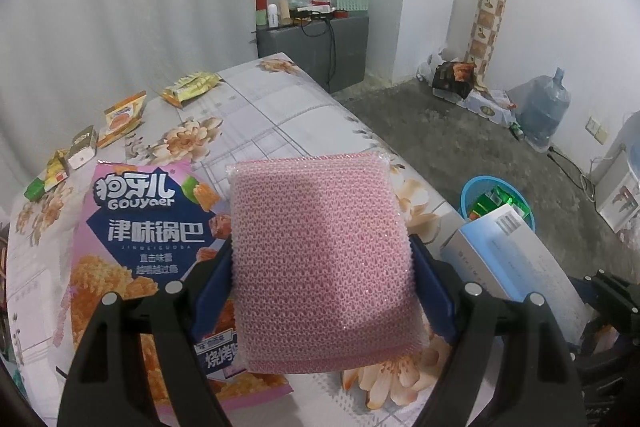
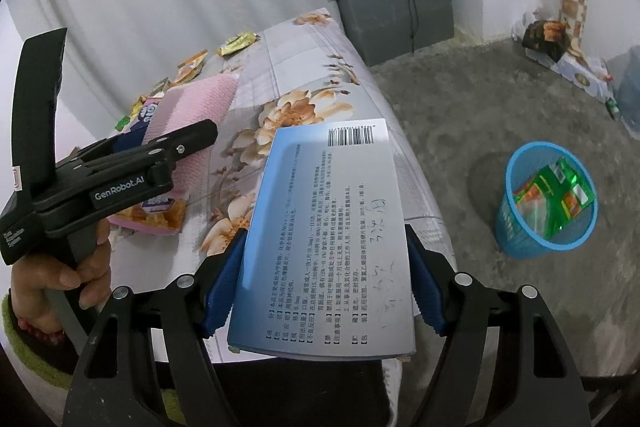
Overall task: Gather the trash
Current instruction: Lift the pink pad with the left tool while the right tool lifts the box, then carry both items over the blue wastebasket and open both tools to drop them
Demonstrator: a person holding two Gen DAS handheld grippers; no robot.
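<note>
My left gripper (image 1: 322,287) is shut on a pink mesh sponge pack (image 1: 320,259) and holds it above the floral table (image 1: 280,115). It also shows in the right wrist view (image 2: 168,147) with the pink sponge pack (image 2: 200,99). My right gripper (image 2: 324,283) is shut on a light blue medicine box (image 2: 328,235), held over the table's right edge; the box shows in the left wrist view (image 1: 516,255). A blue mesh trash bin (image 2: 546,199) with green wrappers stands on the floor to the right; it shows in the left wrist view (image 1: 476,187).
A pink snack bag (image 1: 132,227) lies on the table under the left gripper. Several small wrappers (image 1: 120,115) lie at the far left. A grey cabinet (image 1: 320,43), a water jug (image 1: 544,107) and boxes (image 1: 480,99) stand on the grey carpet.
</note>
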